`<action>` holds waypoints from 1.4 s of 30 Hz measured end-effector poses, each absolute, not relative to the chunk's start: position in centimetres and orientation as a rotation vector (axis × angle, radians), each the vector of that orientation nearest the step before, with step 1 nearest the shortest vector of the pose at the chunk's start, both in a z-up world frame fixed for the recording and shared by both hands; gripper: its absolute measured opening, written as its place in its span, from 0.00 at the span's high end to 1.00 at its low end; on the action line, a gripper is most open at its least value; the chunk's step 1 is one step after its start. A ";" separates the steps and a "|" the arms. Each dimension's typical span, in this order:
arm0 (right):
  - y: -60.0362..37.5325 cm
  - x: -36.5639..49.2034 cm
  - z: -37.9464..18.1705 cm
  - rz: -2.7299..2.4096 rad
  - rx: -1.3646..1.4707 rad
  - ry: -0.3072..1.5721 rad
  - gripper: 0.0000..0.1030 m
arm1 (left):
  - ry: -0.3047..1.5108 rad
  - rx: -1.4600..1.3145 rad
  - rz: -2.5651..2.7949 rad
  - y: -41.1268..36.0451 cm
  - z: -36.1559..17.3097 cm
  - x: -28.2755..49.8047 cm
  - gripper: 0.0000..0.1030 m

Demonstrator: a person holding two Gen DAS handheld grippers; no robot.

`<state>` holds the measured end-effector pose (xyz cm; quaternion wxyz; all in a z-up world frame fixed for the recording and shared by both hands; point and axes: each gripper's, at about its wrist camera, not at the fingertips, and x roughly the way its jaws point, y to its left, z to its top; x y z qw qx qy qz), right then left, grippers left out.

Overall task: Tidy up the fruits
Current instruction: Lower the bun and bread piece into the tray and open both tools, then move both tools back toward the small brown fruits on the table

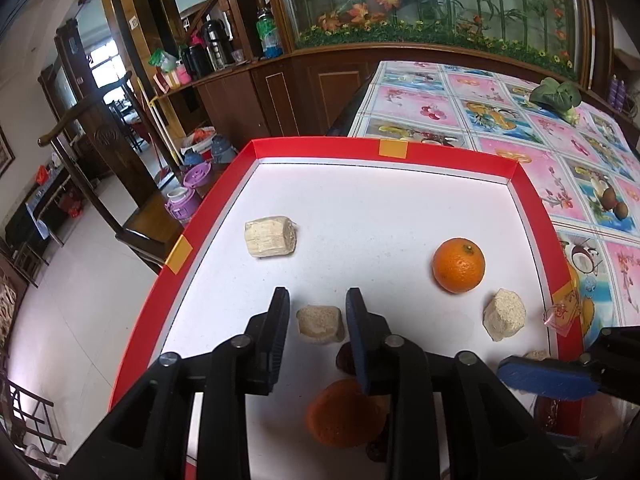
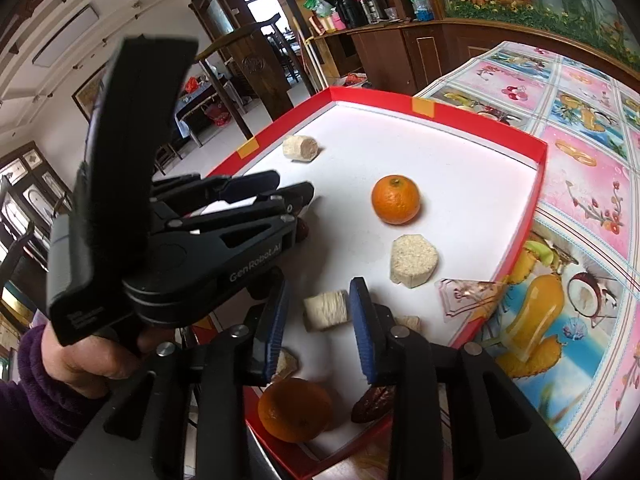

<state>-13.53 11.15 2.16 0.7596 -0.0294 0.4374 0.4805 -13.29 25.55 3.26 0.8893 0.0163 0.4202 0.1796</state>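
Our left claw point(image 1: 318, 322) hangs released, its fingers either side of a pale cut chunk point(image 1: 321, 324) without touching. Our right claw point(image 2: 320, 320) is likewise released around another chunk point(image 2: 326, 314). Both lie in the red-rimmed tray point(image 1: 452, 156) on the surface point(image 1: 460, 92), where an orange point(image 1: 459, 265) sits farther out.

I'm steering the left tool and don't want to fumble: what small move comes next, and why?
Probably ease the left tool down and close: its open jaws already flank the pale cut chunk on the red-rimmed tray, not touching it.
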 end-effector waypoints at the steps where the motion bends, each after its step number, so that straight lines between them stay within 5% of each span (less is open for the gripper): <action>1: 10.8 -13.4 2.3 1.050 -0.047 0.950 0.66 | 0.871 0.033 0.374 25.5 3.3 -13.3 0.70; 8: 7.6 -11.6 3.3 1.007 0.058 0.910 0.65 | 0.838 0.043 0.361 24.4 4.4 -13.2 0.53; 42: -10.7 -0.9 1.3 0.442 0.043 0.903 0.66 | 0.805 0.196 0.055 9.7 6.9 -10.0 0.33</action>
